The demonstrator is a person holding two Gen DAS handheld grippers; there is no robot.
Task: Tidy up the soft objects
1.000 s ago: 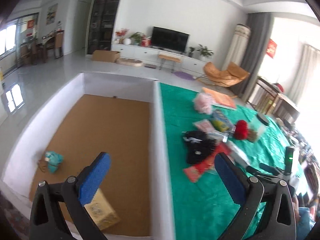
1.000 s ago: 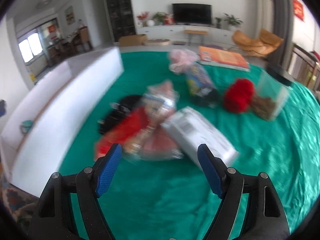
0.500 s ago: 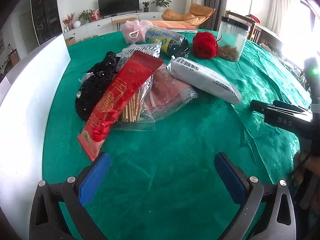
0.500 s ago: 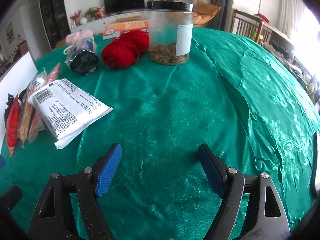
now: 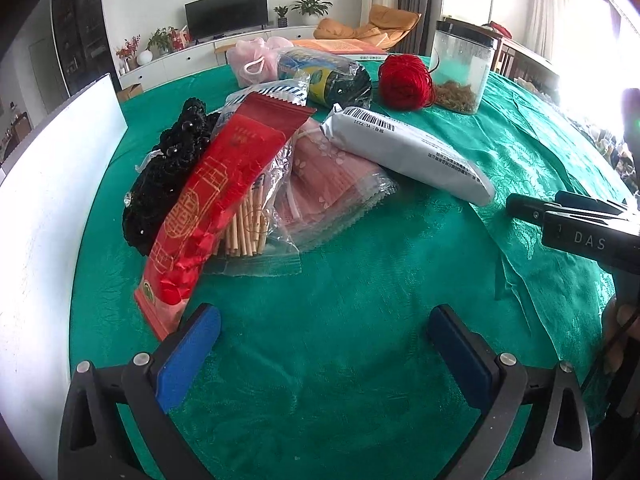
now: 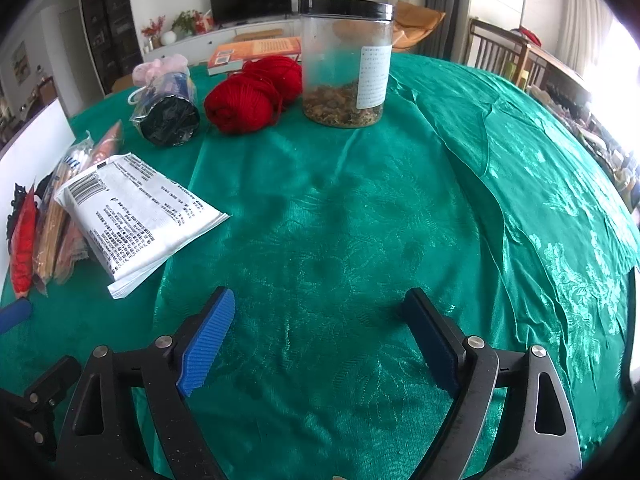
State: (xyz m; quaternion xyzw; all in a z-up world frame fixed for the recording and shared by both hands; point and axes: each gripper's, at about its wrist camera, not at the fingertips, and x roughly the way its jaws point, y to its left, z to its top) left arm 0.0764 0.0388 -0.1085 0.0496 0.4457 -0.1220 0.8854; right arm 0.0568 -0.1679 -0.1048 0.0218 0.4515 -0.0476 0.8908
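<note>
While both grippers hung empty over bare cloth [image 6: 360, 208], the left gripper [image 5: 324, 344] gaped; the right gripper [image 6: 320, 332] had just been opening, nothing between. Yarn [image 6: 244, 104] sat at 11 o'clock beside the jar [image 6: 346, 64], perhaps next; the pile [image 5: 240, 176] lay at 10 o'clock.

Your left gripper [image 5: 320, 344] and right gripper [image 6: 320, 336] share black frames, silver screws, ribbed blue pads [image 6: 206, 342] and white "DAS" lettering.

"DAS" on right tongs [image 5: 576, 216]; package print unreadable.
</note>
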